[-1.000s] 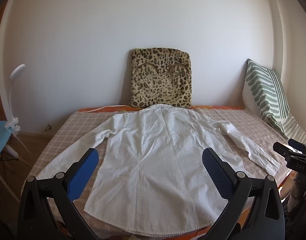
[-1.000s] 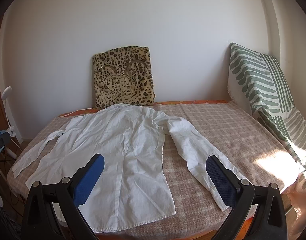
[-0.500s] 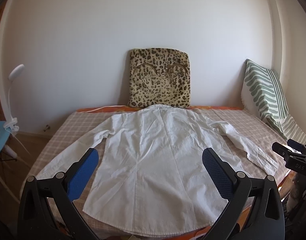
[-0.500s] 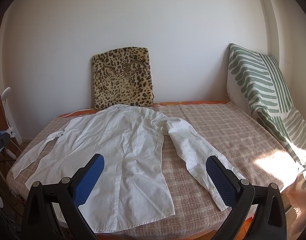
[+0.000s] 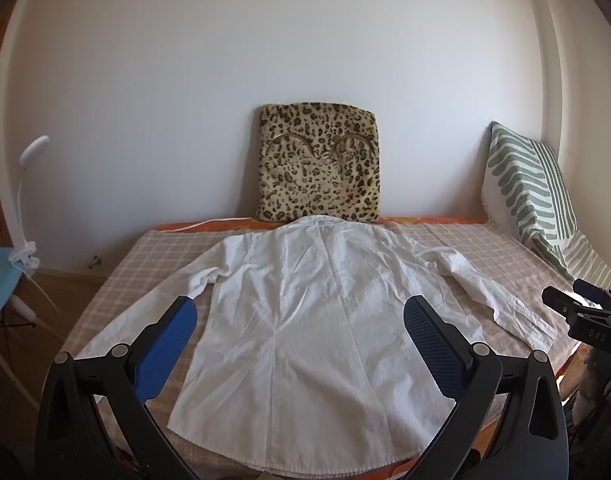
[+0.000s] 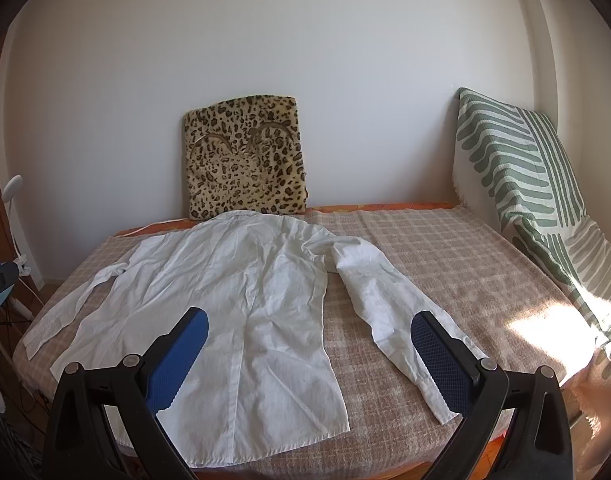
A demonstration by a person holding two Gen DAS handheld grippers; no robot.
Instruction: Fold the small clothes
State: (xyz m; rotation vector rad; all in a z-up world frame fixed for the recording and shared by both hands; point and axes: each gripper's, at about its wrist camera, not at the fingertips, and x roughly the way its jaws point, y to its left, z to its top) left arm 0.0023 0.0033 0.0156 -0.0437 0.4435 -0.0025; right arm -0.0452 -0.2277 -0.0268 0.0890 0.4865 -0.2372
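White cotton shirt (image 5: 305,312) lying flat and face down on the checked bed (image 6: 445,256), collar at the far edge, hem at the near edge, both sleeves spread outward. The right sleeve (image 6: 385,312) angles toward the near right; the left sleeve (image 5: 145,308) runs to the near left corner. No fold has yet been made.

Left tool (image 5: 299,342) and right tool (image 6: 307,350) hover above the near edge of the bed, each with its blue pads spread wide and holding nothing.

Handling, as a judgement: the fabric looks thin, light and limp, with shallow creases; it should drape and slide easily over the cover, and will not keep a shape unless laid down flat. Sensible places to grip are a sleeve cuff, a shoulder seam or a hem corner, pinching a single layer edge.

Surroundings: a leopard-print cushion (image 5: 317,164) leans on the wall just behind the collar; a green striped pillow (image 6: 517,164) rests at the far right, well apart from the shirt. A white lamp (image 5: 25,200) stands off the bed at left. Nothing lies on the shirt or blocks either sleeve.
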